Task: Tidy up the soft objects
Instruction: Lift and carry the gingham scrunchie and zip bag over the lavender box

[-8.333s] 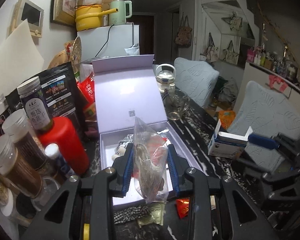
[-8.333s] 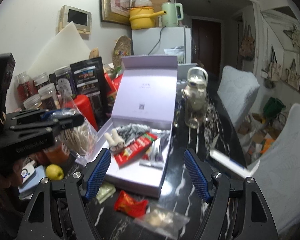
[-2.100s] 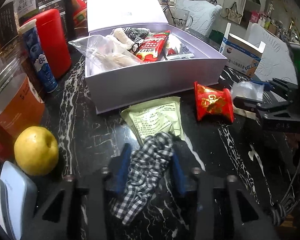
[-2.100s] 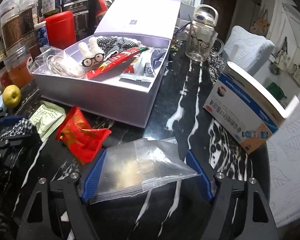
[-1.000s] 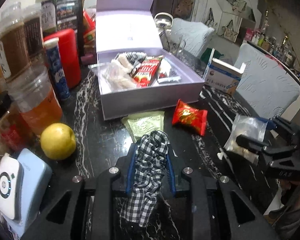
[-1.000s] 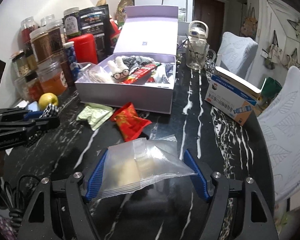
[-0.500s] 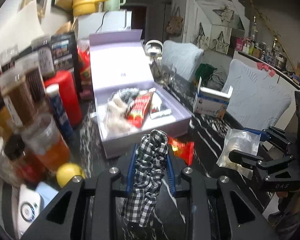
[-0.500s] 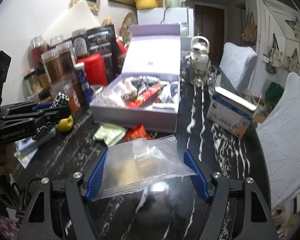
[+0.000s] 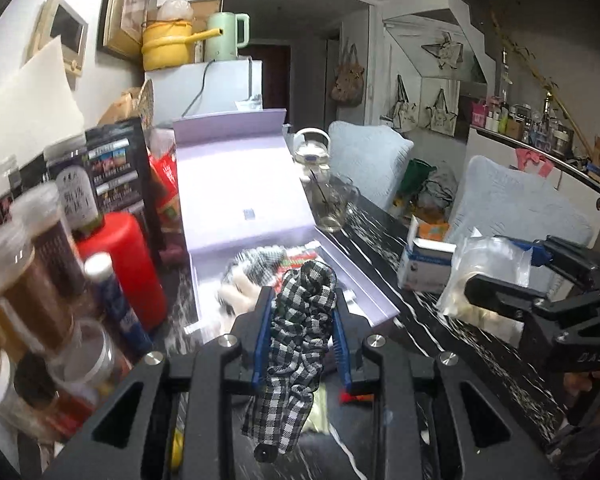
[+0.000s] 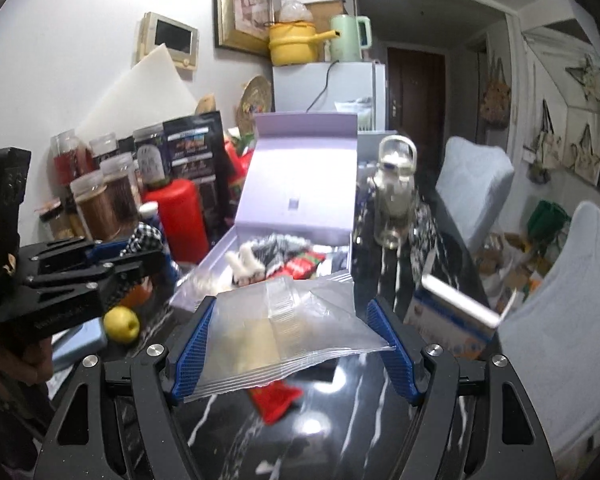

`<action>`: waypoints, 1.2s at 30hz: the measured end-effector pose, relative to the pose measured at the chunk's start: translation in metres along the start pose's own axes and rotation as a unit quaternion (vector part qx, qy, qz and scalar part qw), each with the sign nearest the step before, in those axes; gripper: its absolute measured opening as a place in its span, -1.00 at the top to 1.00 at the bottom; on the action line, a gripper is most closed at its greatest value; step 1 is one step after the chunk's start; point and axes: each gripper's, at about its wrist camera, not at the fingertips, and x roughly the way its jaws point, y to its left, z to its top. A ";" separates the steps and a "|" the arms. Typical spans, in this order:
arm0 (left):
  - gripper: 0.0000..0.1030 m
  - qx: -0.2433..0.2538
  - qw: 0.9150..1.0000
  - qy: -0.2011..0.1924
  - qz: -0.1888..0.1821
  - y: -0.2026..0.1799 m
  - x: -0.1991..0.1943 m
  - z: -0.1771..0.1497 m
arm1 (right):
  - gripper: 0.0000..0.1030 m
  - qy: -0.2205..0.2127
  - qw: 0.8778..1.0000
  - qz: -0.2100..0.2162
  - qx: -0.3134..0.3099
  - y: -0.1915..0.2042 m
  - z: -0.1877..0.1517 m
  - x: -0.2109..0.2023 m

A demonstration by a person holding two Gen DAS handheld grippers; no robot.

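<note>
Several jars [image 9: 40, 280], red canister [image 9: 120, 264] crowd lavender box [image 9: 372, 292] left.

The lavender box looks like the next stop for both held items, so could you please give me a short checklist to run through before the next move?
1. Left hand-held gripper shut on the checkered scrunchie: ok.
2. Right hand-held gripper holding the clear zip bag between its fingers: ok, though the bag sags.
3. Lavender box lid open: ok.
4. Free room inside the box: cannot tell; a plush toy and red packets already fill the visible part.
5. Both held items lifted off the black marble table: ok.
6. Glass jug beside the box, clear of the path: cannot tell.
</note>
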 end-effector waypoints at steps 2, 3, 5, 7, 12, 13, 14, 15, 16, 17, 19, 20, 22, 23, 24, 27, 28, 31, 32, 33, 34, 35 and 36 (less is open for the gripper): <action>0.48 -0.001 1.000 -0.003 0.006 0.003 0.006 0.007 | -0.46 -0.005 1.000 0.000 -0.003 -0.001 0.009 0.005; 0.48 -0.004 1.000 -0.005 0.006 0.005 0.009 0.010 | -0.46 -0.007 1.000 0.000 -0.004 -0.002 0.013 0.007; 0.48 -0.004 1.000 -0.009 0.011 0.009 0.014 0.017 | -0.47 -0.011 1.000 0.002 -0.005 -0.004 0.022 0.013; 0.48 -0.002 1.000 -0.013 0.015 0.011 0.017 0.025 | -0.47 -0.015 1.000 0.003 -0.006 -0.006 0.029 0.018; 0.48 -0.002 0.999 -0.021 0.024 0.017 0.028 0.043 | -0.47 -0.027 1.000 0.001 -0.008 -0.013 0.050 0.031; 0.48 -0.002 0.999 -0.024 0.024 0.018 0.030 0.047 | -0.47 -0.029 1.000 -0.001 -0.008 -0.014 0.053 0.033; 0.48 -0.002 0.999 -0.027 0.024 0.018 0.033 0.051 | -0.47 -0.030 1.000 -0.001 -0.006 -0.015 0.057 0.037; 0.48 -0.004 0.999 -0.029 0.023 0.019 0.035 0.055 | -0.47 -0.031 1.000 0.000 -0.005 -0.016 0.060 0.039; 0.48 -0.006 0.999 -0.031 0.019 0.021 0.039 0.059 | -0.47 -0.031 1.000 0.003 -0.002 -0.018 0.064 0.044; 0.48 -0.008 0.999 -0.033 0.017 0.023 0.042 0.062 | -0.47 -0.031 1.000 0.004 0.001 -0.020 0.067 0.047; 0.48 -0.009 0.999 -0.037 0.017 0.026 0.049 0.069 | -0.47 -0.032 0.999 0.006 0.005 -0.023 0.074 0.055; 0.48 -0.009 0.999 -0.038 0.018 0.027 0.053 0.072 | -0.47 -0.032 0.999 0.006 0.006 -0.023 0.076 0.059; 0.48 -0.010 0.999 -0.038 0.017 0.031 0.062 0.078 | -0.47 -0.031 0.999 0.008 0.009 -0.026 0.082 0.068; 0.48 -0.011 0.999 -0.038 0.018 0.034 0.067 0.081 | -0.47 -0.029 0.999 0.008 0.011 -0.027 0.084 0.073; 0.48 -0.012 0.999 -0.038 0.019 0.036 0.072 0.084 | -0.47 -0.027 1.000 0.007 0.013 -0.029 0.087 0.078; 0.48 -0.012 0.999 -0.038 0.023 0.041 0.085 0.093 | -0.47 -0.025 0.999 0.007 0.019 -0.032 0.094 0.093; 0.48 -0.011 0.999 -0.037 0.023 0.043 0.090 0.096 | -0.47 -0.025 0.999 0.009 0.022 -0.034 0.097 0.097; 0.48 -0.013 0.999 -0.033 0.026 0.049 0.101 0.099 | -0.47 -0.024 0.999 0.015 0.033 -0.037 0.105 0.110; 0.48 -0.013 0.999 -0.031 0.028 0.050 0.104 0.099 | -0.47 -0.023 0.999 0.017 0.035 -0.037 0.108 0.114; 0.48 -0.012 0.999 -0.028 0.031 0.052 0.107 0.098 | -0.47 -0.024 0.999 0.019 0.036 -0.037 0.110 0.118; 0.48 -0.013 0.999 -0.023 0.035 0.054 0.111 0.097 | -0.47 -0.024 0.999 0.023 0.035 -0.037 0.113 0.122; 0.48 -0.015 0.999 -0.017 0.038 0.056 0.115 0.095 | -0.47 -0.022 0.999 0.027 0.028 -0.036 0.115 0.127; 0.48 -0.021 0.999 -0.010 0.039 0.059 0.119 0.094 | -0.47 -0.020 0.999 0.031 0.023 -0.035 0.116 0.131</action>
